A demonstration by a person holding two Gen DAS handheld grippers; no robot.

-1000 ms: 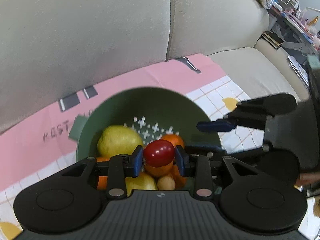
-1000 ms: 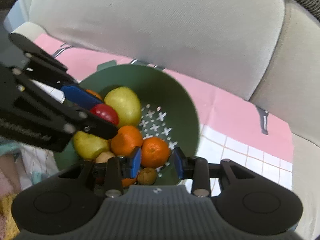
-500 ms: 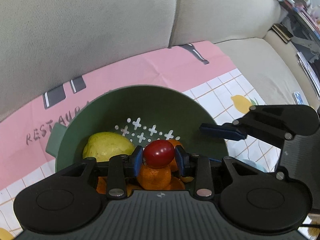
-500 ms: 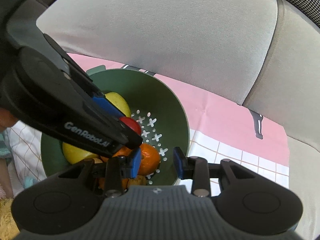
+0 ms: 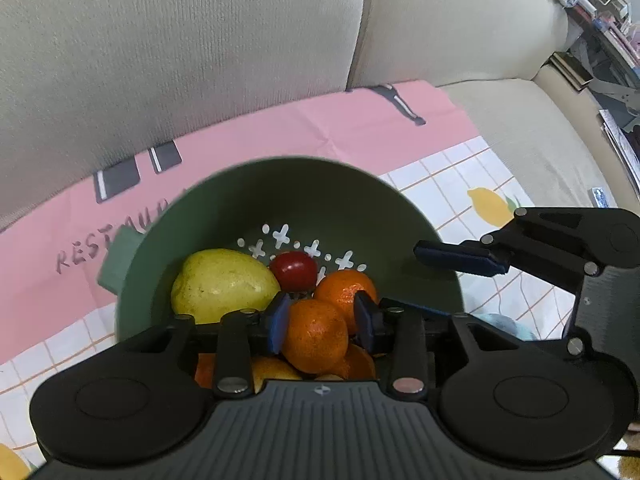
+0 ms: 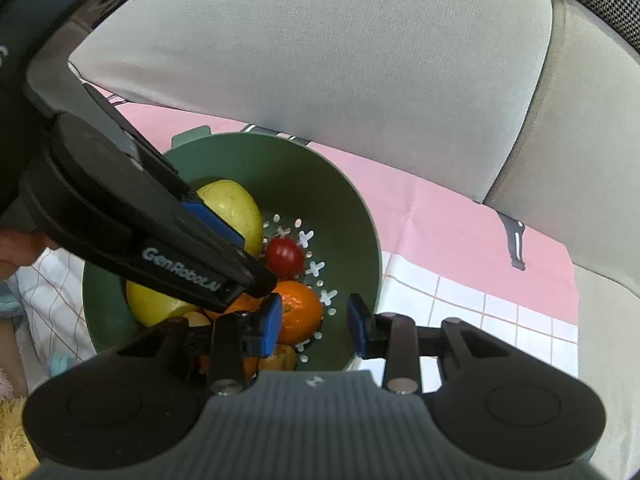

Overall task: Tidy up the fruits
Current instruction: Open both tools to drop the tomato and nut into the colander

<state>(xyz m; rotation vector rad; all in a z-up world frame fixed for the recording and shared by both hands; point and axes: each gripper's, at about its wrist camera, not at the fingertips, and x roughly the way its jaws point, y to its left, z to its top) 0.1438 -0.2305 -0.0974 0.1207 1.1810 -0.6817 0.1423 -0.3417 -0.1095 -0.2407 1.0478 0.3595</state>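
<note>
Red tomato (image 5: 293, 270) lying loose on the perforated floor of the green colander (image 5: 304, 196), beyond the tips of the left gripper (image 5: 322, 322) and clear of both blue pads. Left jaws just been opening, now parted with nothing pinched (only the oranges of the pile showing through the gap, underneath rather than gripped). From the right wrist view, same tomato (image 6: 285, 257) sitting just past the left gripper's black tip, apart from it.

Right gripper (image 6: 314, 324) poised over the near rim of the colander (image 6: 352, 216), jaws narrowly parted, empty; an orange (image 6: 301, 312) seen behind the left-hand pad, whether touching cannot be told.

In the colander: a large yellow-green fruit (image 5: 224, 284) touching the tomato on its left, an orange (image 5: 346, 286) beside the tomato on the right, another orange (image 5: 316, 336) nearer the camera, more orange and yellow fruit hidden below the gripper body. Second yellow-green fruit (image 6: 154, 306) visible in the right wrist view under the left gripper.

Colander resting on a pink and white checked cloth (image 5: 360, 132) spread over a beige sofa (image 5: 180, 52).
</note>
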